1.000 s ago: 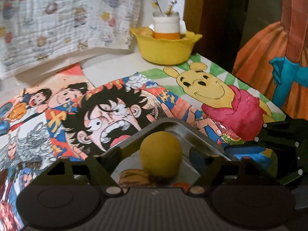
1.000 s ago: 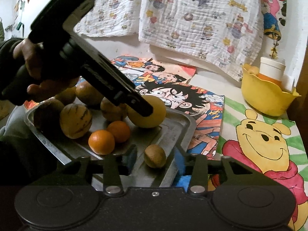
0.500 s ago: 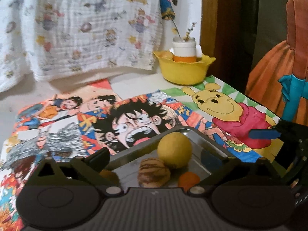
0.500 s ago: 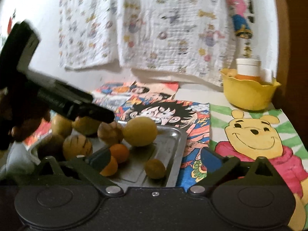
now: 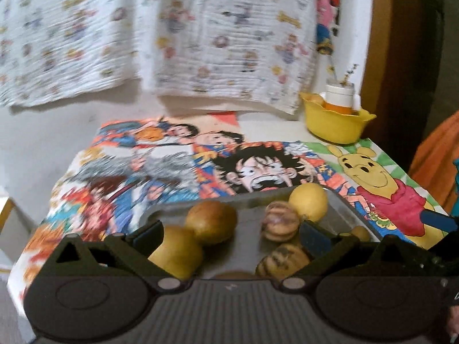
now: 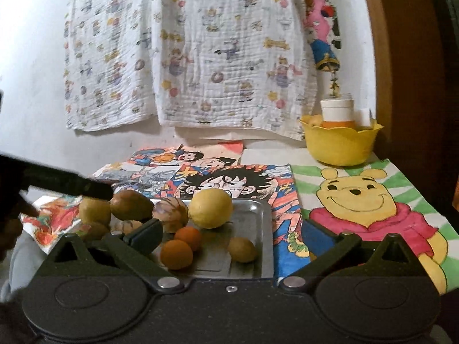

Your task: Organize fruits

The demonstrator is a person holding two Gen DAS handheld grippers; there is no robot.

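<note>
- The left gripper [image 5: 229, 233] has its jaws spread wide, having just been opening; nothing is pinched between them, and its pads touch no fruit.
- The right gripper [image 6: 229, 235] also stands wide, its jaws having just been opening as well; it holds nothing.
- In the right wrist view the left gripper shows as a dark bar [image 6: 68, 185] reaching in from the left edge, its tip just above the brown fruits at the far left of the metal tray [image 6: 255, 209].
- The tray lies on the surface, over cartoon posters [image 6: 229, 177]; every fruit sits inside it.
- A large yellow fruit [image 6: 210, 207] rests by the tray's far rim, near its right corner.
- Just left of that fruit lies a striped brown fruit [image 6: 170, 212], then further brown fruits [image 6: 130, 205] toward the tray's left end.
- Two oranges [image 6: 182, 246] touch each other in the tray's middle, nearer the camera than the yellow fruit.
- A small tan fruit [image 6: 241, 249] sits alone at the tray's right side, apart from the oranges.
- A yellow bowl [image 6: 340, 146] stands well beyond the tray, at the surface's far right corner, with a white and orange cup [image 6: 337, 110] in it.
- The left wrist view is blurred.
</note>
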